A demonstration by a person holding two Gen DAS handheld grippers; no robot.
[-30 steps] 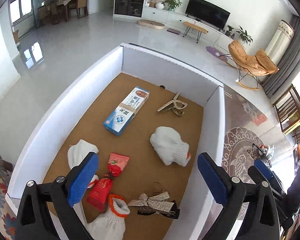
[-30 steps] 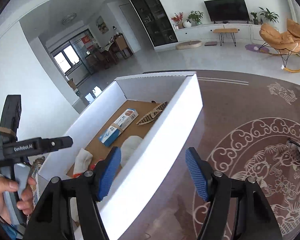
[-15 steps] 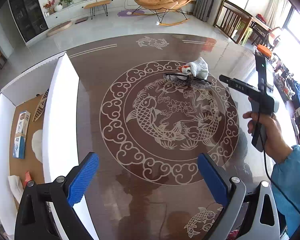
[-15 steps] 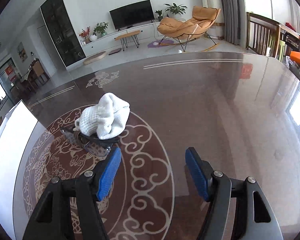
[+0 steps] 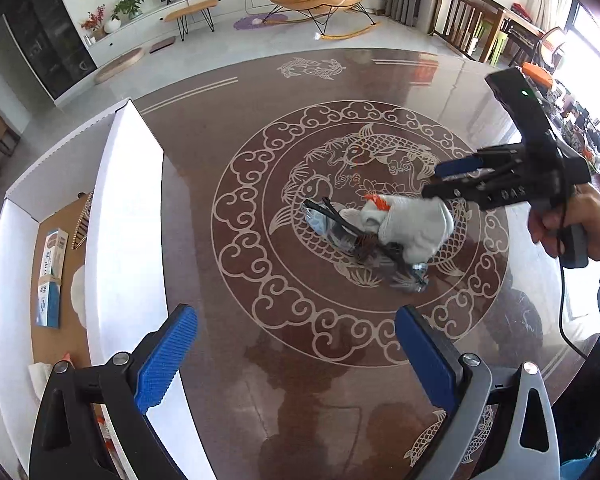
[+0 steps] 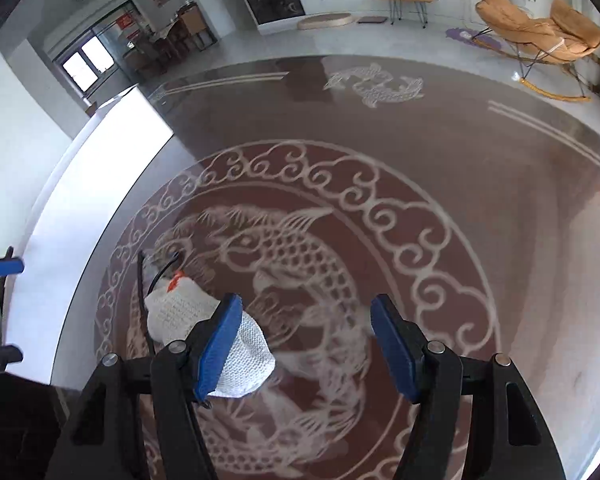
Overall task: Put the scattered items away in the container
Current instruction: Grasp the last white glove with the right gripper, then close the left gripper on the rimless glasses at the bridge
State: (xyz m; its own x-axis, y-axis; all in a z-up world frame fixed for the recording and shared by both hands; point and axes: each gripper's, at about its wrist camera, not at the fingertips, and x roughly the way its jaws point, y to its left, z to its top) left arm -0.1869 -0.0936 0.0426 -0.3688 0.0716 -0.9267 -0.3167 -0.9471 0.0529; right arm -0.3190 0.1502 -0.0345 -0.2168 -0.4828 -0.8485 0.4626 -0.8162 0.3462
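Both grippers (image 5: pixel 296 354) (image 6: pixel 304 344) agape, empty; white glove (image 5: pixel 414 224) atop glasses (image 5: pixel 332 224), box wall (image 5: pixel 128 216) nearby

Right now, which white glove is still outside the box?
The white glove with the orange cuff, lying on the dark glasses at the middle of the table's fish pattern, beside the right gripper. The other white gloves lie inside the white box.

1. Side of my right hand-held gripper (image 5: pixel 456 178), seen from the left cam: pale chars approx "0AS", upside down, not sure of the reading.
2. Toothpaste box (image 5: pixel 51 280) inside the white container (image 5: pixel 128 216): blue/white printing w/ a round logo, chars too small to read.
3. Red sign on the far glass door (image 6: pixel 125 21): unreadable.
4. Surface: fish & cloud pattern only, no text.
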